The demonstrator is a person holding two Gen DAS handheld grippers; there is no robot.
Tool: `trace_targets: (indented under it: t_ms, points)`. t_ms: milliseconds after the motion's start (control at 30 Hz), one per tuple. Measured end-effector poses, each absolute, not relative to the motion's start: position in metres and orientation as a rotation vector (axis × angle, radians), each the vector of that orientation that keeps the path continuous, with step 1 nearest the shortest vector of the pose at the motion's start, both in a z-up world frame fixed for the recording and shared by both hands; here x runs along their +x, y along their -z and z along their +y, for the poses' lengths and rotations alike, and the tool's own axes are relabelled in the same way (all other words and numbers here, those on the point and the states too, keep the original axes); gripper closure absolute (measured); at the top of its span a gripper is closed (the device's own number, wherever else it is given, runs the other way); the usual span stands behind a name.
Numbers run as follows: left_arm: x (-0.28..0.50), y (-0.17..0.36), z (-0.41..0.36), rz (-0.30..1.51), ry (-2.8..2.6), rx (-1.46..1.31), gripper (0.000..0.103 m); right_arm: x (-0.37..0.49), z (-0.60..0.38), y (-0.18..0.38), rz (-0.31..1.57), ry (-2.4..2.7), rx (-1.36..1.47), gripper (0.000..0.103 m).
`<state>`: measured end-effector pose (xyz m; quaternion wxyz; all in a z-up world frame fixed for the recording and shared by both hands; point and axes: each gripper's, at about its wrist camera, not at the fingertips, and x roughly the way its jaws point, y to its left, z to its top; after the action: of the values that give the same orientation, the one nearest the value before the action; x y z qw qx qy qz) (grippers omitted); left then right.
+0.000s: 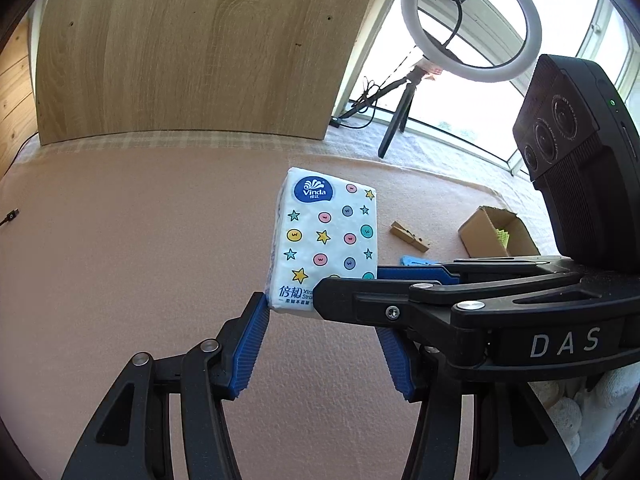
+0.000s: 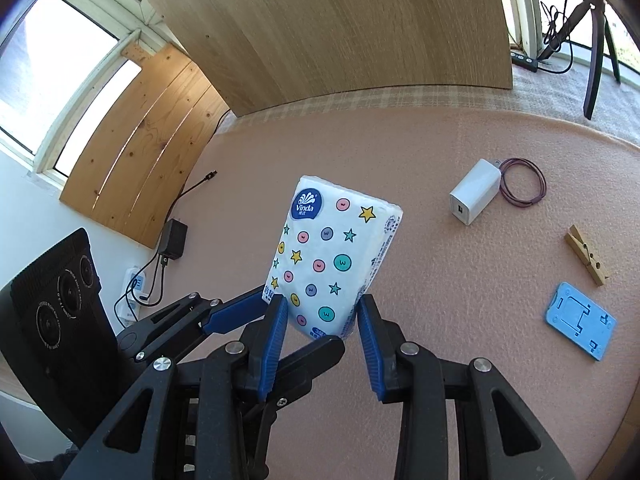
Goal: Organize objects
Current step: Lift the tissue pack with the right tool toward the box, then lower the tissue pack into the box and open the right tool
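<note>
The lower right corner of the tissue pack (image 1: 324,240) is covered by the right gripper (image 1: 320,300) crossing in front of it. The blue plate (image 1: 412,261) shows only a sliver behind that gripper. The cardboard box (image 1: 496,232) is partly hidden by the camera housing (image 1: 580,152). Small print on the pack's side is unreadable.

One tissue pack (image 2: 332,256), one charger (image 2: 474,197), one clothespin (image 2: 587,255), one box (image 1: 498,232).
</note>
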<state>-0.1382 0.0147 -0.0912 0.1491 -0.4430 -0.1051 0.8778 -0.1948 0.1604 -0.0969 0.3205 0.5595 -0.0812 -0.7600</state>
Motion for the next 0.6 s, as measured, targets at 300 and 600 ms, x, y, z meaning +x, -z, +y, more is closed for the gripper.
trace_targets:
  t_ms: [300, 600]
  points:
    - [-0.132, 0.079, 0.085, -0.234, -2.453, -1.224, 0.045, -0.180, 0.226, 0.082, -0.271, 2.081, 1.460, 0.070]
    - [-0.134, 0.070, 0.164, -0.162, -2.370, -1.178, 0.045, -0.160, 0.297, 0.070, -0.335, 2.182, 1.449, 0.070]
